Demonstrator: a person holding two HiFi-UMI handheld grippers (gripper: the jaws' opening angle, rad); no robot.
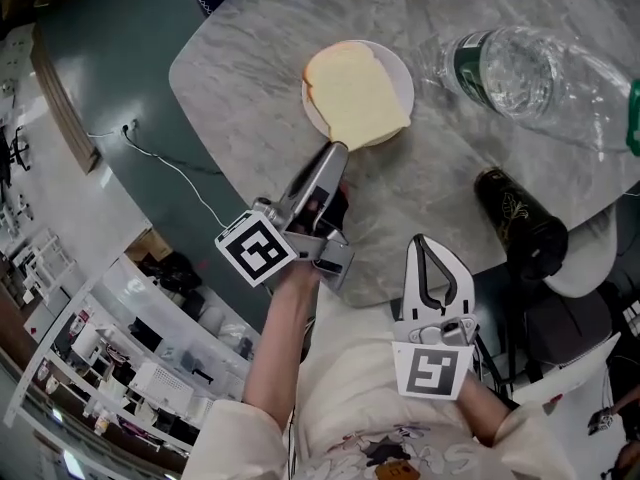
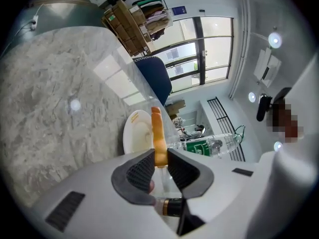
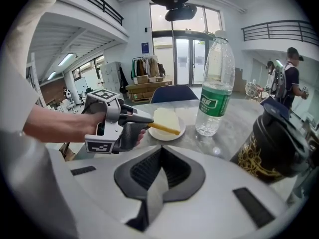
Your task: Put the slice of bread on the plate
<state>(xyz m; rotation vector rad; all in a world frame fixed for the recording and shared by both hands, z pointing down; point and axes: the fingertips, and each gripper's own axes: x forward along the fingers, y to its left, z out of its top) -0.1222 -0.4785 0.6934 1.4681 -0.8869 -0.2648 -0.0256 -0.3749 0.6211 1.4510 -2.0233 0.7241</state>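
A pale slice of bread [image 1: 355, 93] lies flat over the white plate [image 1: 402, 68] on the marble table. My left gripper [image 1: 335, 150] is shut on the slice's near edge. In the left gripper view the slice [image 2: 157, 133] stands edge-on between the pads [image 2: 141, 169], with the plate [image 2: 134, 133] just behind. The right gripper view shows the slice [image 3: 164, 118] held above the plate [image 3: 180, 131] by the left gripper [image 3: 142, 125]; I cannot tell whether it touches. My right gripper [image 1: 426, 243] hangs at the table's near edge, shut and empty [image 3: 162, 151].
A clear water bottle [image 1: 520, 73] with a green label stands right of the plate [image 3: 215, 91]. A dark flask [image 1: 520, 223] stands near the table's right edge [image 3: 271, 143]. A white chair [image 1: 590, 263] is beside it. A person [image 3: 289, 73] stands far off.
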